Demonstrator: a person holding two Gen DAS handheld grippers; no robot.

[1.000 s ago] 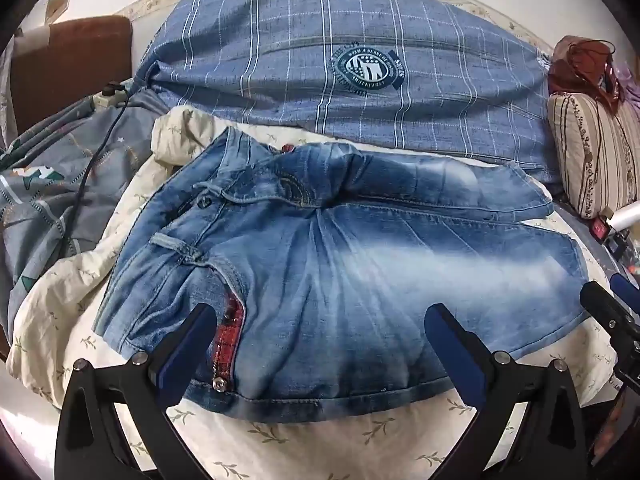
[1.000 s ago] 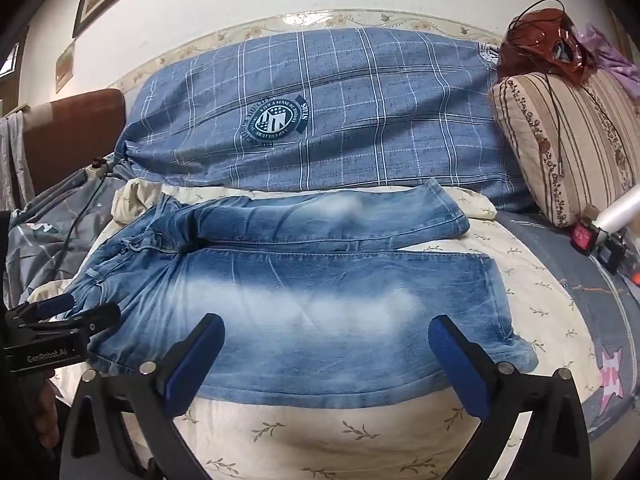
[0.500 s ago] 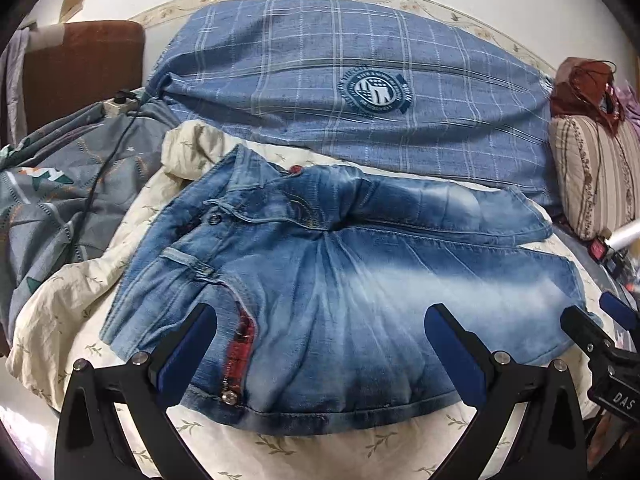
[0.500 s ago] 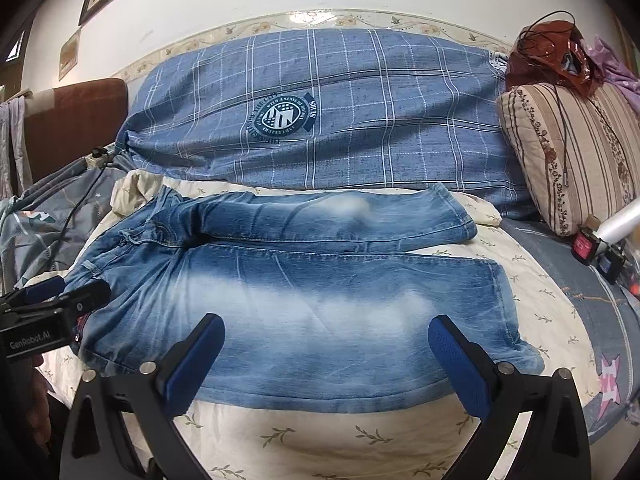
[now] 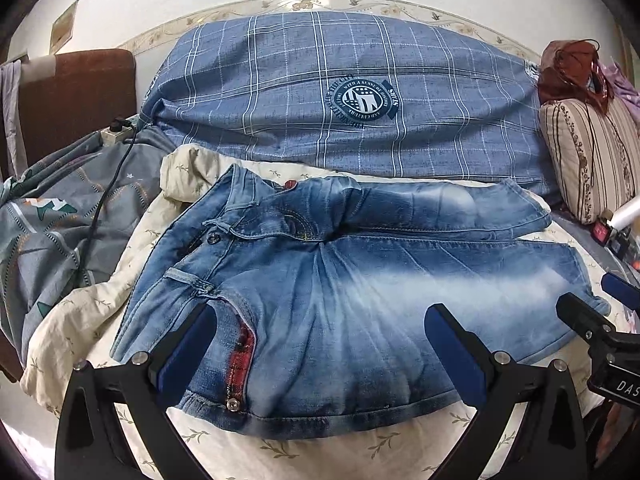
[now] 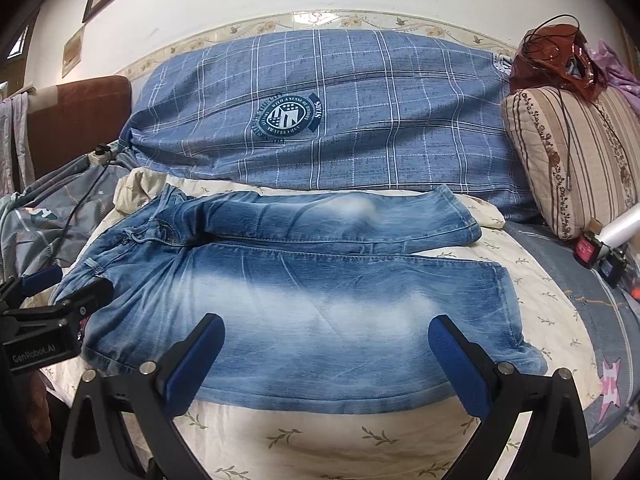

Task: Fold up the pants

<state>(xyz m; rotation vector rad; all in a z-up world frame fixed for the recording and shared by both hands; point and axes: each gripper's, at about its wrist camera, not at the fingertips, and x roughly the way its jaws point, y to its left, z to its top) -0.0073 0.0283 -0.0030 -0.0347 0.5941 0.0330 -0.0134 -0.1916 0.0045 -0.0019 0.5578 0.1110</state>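
- Denim jeans (image 6: 296, 304) lie spread flat on the bed (image 6: 320, 440), unfolded, unmoved.
- Left claw (image 5: 320, 356) and right claw (image 6: 326, 364), both wide and empty, have pulled back slightly; no grasp yet.

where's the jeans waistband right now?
Left end of the jeans, in the left wrist view: waistband above the open left gripper, beside the grey patterned bedding.

black tongs (image 5: 320, 344), blue fingertip pads (image 5: 188, 350), silver screws.
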